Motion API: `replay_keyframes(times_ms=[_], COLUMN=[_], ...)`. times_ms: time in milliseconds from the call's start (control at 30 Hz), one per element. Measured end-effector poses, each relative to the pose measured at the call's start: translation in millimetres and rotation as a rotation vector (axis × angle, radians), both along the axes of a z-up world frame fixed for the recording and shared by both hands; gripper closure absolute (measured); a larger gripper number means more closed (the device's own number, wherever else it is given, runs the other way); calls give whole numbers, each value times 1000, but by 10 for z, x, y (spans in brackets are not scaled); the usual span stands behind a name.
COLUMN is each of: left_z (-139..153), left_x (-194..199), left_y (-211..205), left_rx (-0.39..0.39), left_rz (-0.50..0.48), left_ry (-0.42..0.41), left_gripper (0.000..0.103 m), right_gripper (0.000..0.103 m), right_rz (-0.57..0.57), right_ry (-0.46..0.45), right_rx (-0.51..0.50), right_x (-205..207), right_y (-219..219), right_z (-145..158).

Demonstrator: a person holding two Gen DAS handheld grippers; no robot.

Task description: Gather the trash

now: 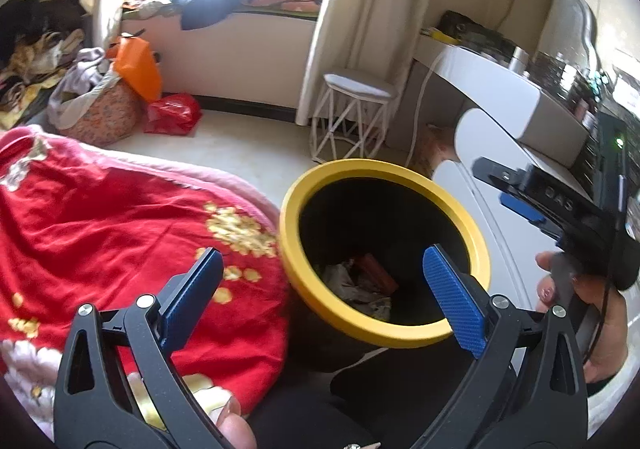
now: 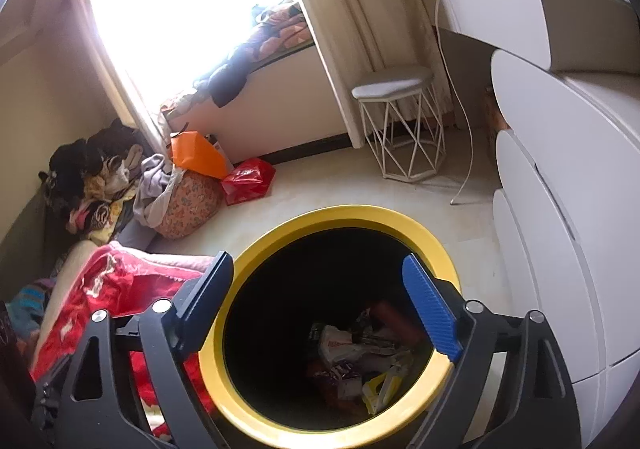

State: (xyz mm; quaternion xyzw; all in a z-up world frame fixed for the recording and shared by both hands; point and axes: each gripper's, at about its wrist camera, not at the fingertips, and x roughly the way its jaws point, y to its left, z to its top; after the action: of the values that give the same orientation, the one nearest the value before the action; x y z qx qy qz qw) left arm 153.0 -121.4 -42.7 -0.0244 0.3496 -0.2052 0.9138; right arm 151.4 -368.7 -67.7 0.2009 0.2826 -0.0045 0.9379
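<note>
Both tongs empty over the bin

From the left: red blanket (image 1: 120, 217), then the left gripper (image 1: 324, 281) and right gripper (image 2: 318, 301), both spread wide and holding nothing; wrappers (image 2: 360, 365) lie at the bottom of the yellow-rimmed bin (image 2: 216, 361), so that load looks collected.

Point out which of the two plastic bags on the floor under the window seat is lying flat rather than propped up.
The red bag lies crumpled on the floor. The orange bag stands higher, propped on the floral bundle beside it.
</note>
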Motion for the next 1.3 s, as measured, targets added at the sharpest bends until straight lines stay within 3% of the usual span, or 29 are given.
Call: replay_keyframes(times_ms=[267, 433, 933, 1133, 1300], left_z=[99, 133, 238, 261, 226], left_x=[-106, -214, -761, -939, -937], left_y=[313, 474, 907, 973, 992], left_rx=[1, 9, 30, 35, 36], left_rz=[87, 133, 274, 304, 316], left_ry=[-18, -32, -167, -212, -197], left_gripper=[11, 11, 11, 11, 11], right_gripper=[12, 7, 7, 7, 7], right_rz=[63, 117, 157, 141, 136], right_ry=[-43, -132, -372, -399, -397], right_rx=[-58, -94, -282, -284, -278], right_x=[-198, -385, -1080, -1187, -1172], right_y=[289, 473, 984, 1020, 997], right_z=[51, 164, 280, 263, 253])
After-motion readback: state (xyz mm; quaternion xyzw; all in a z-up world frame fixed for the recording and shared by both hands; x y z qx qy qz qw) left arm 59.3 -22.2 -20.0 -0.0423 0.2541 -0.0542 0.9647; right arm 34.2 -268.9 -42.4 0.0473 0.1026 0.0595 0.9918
